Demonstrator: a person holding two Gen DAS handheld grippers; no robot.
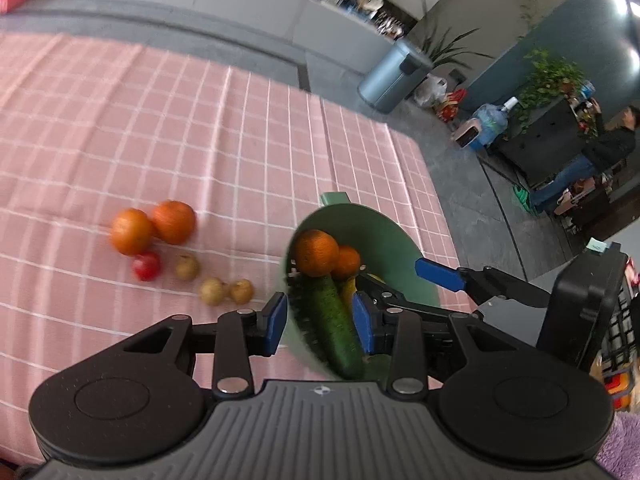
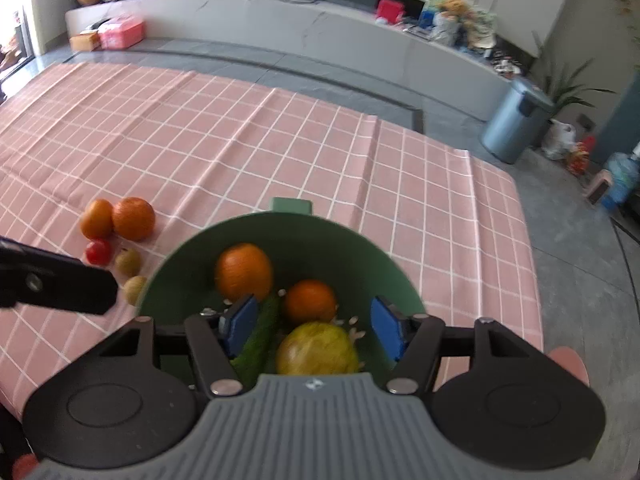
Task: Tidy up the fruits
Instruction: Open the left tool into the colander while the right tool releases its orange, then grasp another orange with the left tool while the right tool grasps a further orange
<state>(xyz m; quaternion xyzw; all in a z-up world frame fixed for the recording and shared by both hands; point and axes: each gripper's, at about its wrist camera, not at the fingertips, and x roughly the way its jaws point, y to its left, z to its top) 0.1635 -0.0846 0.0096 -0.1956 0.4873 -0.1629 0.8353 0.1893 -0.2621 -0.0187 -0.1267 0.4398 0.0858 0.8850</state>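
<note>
Round green plastic colander bowl (image 2: 320,240) sits on the pink checked desk cloth (image 2: 240,140) and holds two oranges (image 2: 244,270), a dark green cucumber (image 2: 256,340) and a yellow-green round fruit (image 2: 316,348), so roughly half done by my read. Left out at the bowl's 9 o'clock: two more oranges (image 1: 132,231), a small red fruit (image 1: 147,266) and three small tan fruits (image 1: 212,291). Right claw (image 2: 316,326) hangs over the bowl, jaws wide, holding nothing; left claw (image 1: 320,322) is part open, straddling the near rim, nothing gripped.

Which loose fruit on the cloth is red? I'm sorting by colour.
The small red fruit just below the two oranges; the others near it are orange or tan.
</note>
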